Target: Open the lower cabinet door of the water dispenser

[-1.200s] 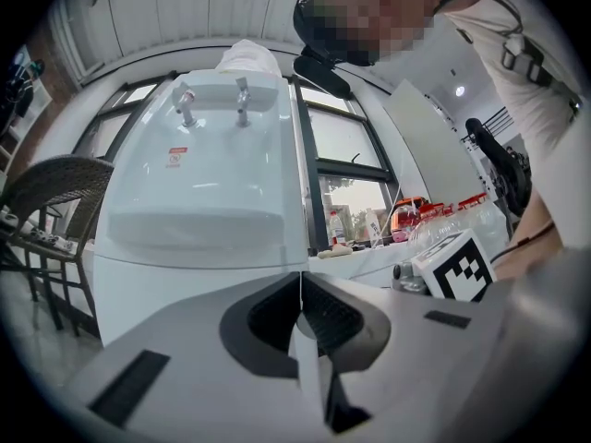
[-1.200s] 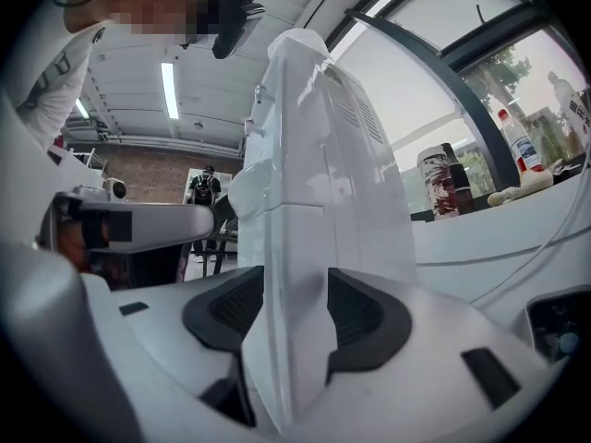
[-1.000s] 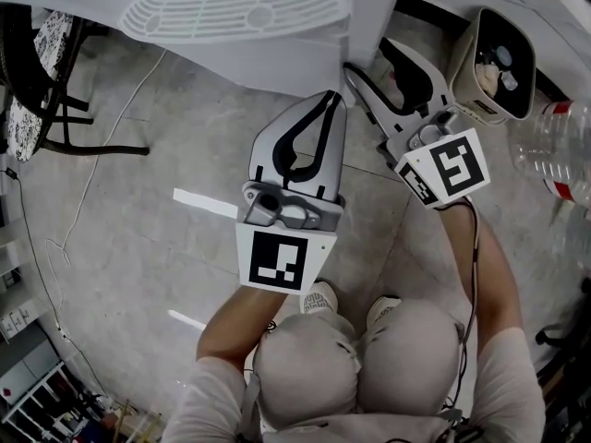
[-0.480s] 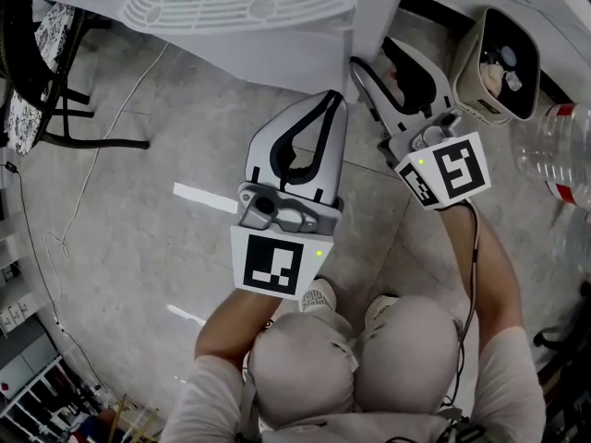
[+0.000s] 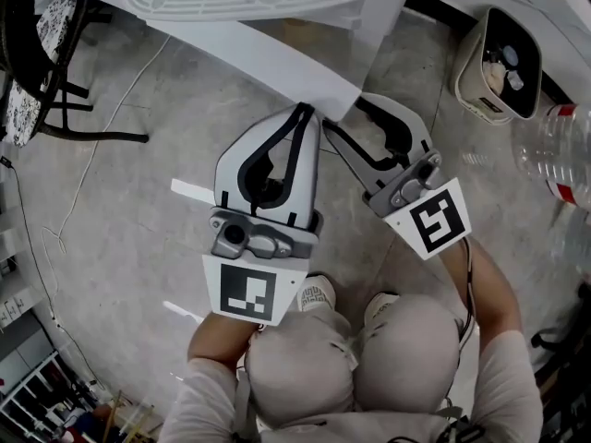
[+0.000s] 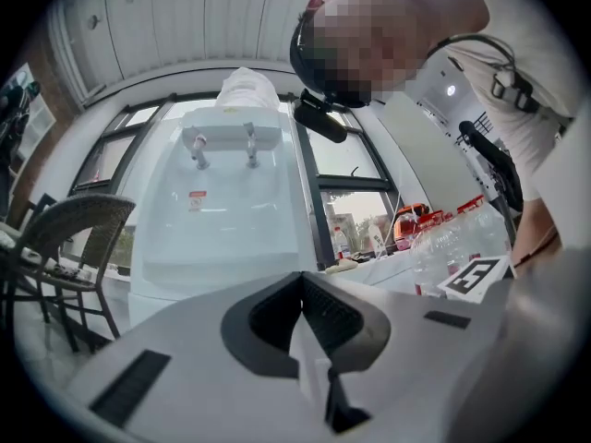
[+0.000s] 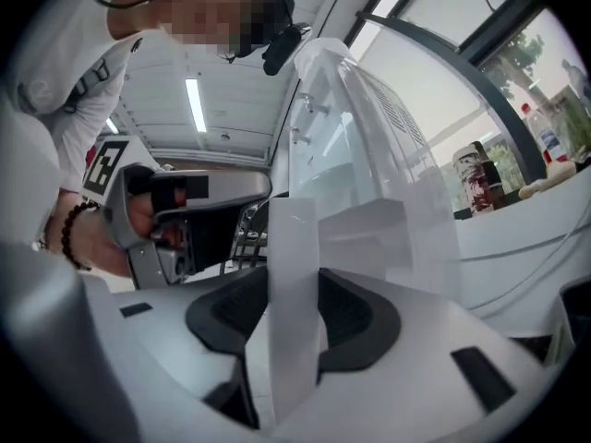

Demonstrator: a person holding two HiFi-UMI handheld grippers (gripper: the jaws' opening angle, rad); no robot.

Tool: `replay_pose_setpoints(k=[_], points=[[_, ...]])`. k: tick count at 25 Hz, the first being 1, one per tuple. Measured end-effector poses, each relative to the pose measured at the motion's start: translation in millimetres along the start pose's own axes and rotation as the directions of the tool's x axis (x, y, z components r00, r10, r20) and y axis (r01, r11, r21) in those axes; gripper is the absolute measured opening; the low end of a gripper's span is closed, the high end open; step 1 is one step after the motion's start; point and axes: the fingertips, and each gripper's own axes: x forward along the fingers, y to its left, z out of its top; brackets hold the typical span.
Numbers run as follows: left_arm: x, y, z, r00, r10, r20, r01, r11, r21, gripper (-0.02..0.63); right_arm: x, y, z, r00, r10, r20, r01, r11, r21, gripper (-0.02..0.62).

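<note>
Door point(image 5: 277, 63) gripped by right tool point(image 5: 343, 115), jaws just closing

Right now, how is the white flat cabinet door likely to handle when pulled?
The white flat cabinet door shows a thin, straight edge, so it is probably light yet stiff. Its smooth face may slip in a loose pinch. Already ajar, it likely swings easily.

Black chair point(image 5: 42, 90), white cable point(image 5: 83, 187), beige bin point(image 5: 469, 77), clear bottle point(image 5: 552, 150), grey floor point(image 5: 138, 247)
</note>
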Motion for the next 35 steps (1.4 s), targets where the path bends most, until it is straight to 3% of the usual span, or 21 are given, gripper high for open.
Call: replay_pose_setpoints(k=[5,12,16,18,23,35], points=[[-41,19,10,0.999,0.044,-0.031,-0.042,0.997,0.064,0.006,-2,12,-1,1.0,-0.005,0.0,0.005,1.0,-0.011,0.178],[-88,46,19,0.988,0.143,-0.061,-0.137,0.987,0.087,0.005,11,68,-4,0.991,0.128,-0.038,-0.129,0.991,-0.033,0.178],[-112,58,24,0.978,0.191,-0.086,-0.183,0.978,0.096,0.005,22,92,-5,0.986,0.157,-0.051,-0.159,0.987,-0.029,0.187],[-123,66,23,0.965,0.238,-0.109,-0.227,0.968,0.103,0.005,27,103,-6,0.985,0.165,-0.053,-0.167,0.985,-0.031,0.189],[-147,90,-6,0.91,0.371,-0.187,-0.352,0.927,0.126,0.005,40,135,-7,0.979,0.198,-0.049,-0.199,0.98,-0.025,0.19],[-209,126,-32,0.83,0.509,-0.229,-0.496,0.86,0.117,0.005,91,201,-10,0.946,0.322,-0.026,-0.322,0.947,0.003,0.153]])
